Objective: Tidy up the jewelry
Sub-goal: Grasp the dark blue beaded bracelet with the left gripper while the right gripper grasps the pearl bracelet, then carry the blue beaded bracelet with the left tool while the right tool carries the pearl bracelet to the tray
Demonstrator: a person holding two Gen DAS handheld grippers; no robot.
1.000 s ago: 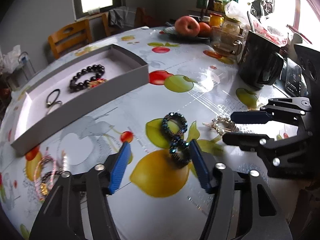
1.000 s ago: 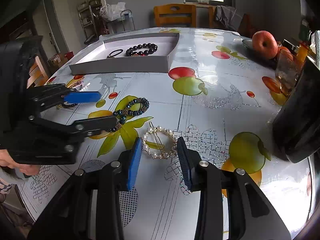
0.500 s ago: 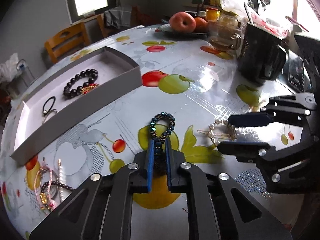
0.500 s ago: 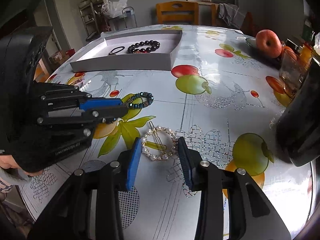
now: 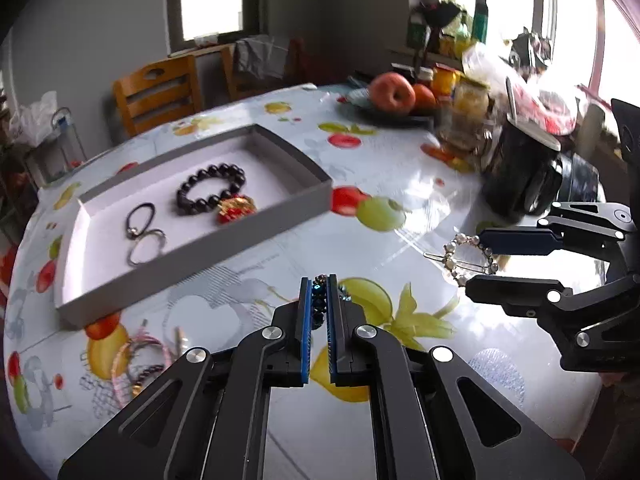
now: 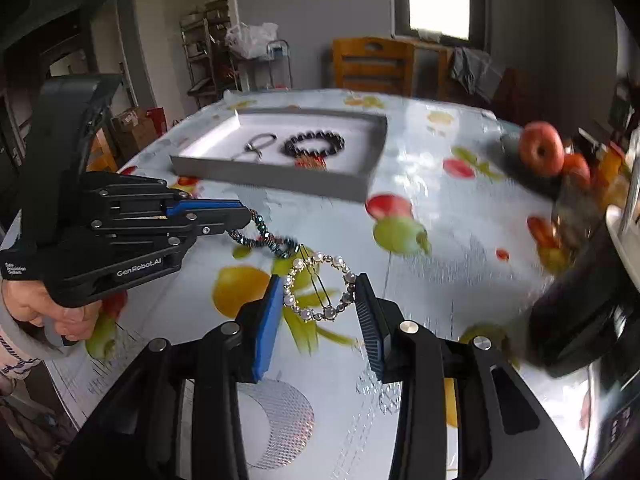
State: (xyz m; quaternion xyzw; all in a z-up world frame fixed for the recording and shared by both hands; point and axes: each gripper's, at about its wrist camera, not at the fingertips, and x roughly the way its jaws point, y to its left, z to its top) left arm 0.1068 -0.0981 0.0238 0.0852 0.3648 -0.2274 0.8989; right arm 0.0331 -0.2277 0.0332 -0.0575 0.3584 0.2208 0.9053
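Near the front edge of the surface (image 5: 400,184) my left gripper (image 5: 319,300) is clamped tight on the dark teal beaded bracelet (image 5: 319,304), whose beads show in the narrow slot between the blue pads; from the right wrist view the rest of the bracelet (image 6: 264,238) trails out past the fingertips in a twisted loop. My right gripper (image 6: 316,312) has its jaws partly apart with the pearl hair clip (image 6: 318,290) between them, each pad touching a side of the ring of pearls, so it looks held across its width, though I cannot tell how firmly. The teal loop's far end sits just beside the top of the pearl clip. Toward the far left part of the surface lies the shallow grey box (image 5: 200,240), and inside it are a black bead bracelet (image 5: 211,194) with a red and gold charm (image 5: 236,210) touching it, and beside them a black hair tie (image 5: 140,220) next to a thin metal ring (image 5: 146,246). By the left edge, in front of the box, a tangle of pink and dark bracelets (image 5: 138,362) lies on the fruit-print cloth. At the far right side stand a black mug (image 5: 520,176) and a plate of apples (image 5: 394,92)
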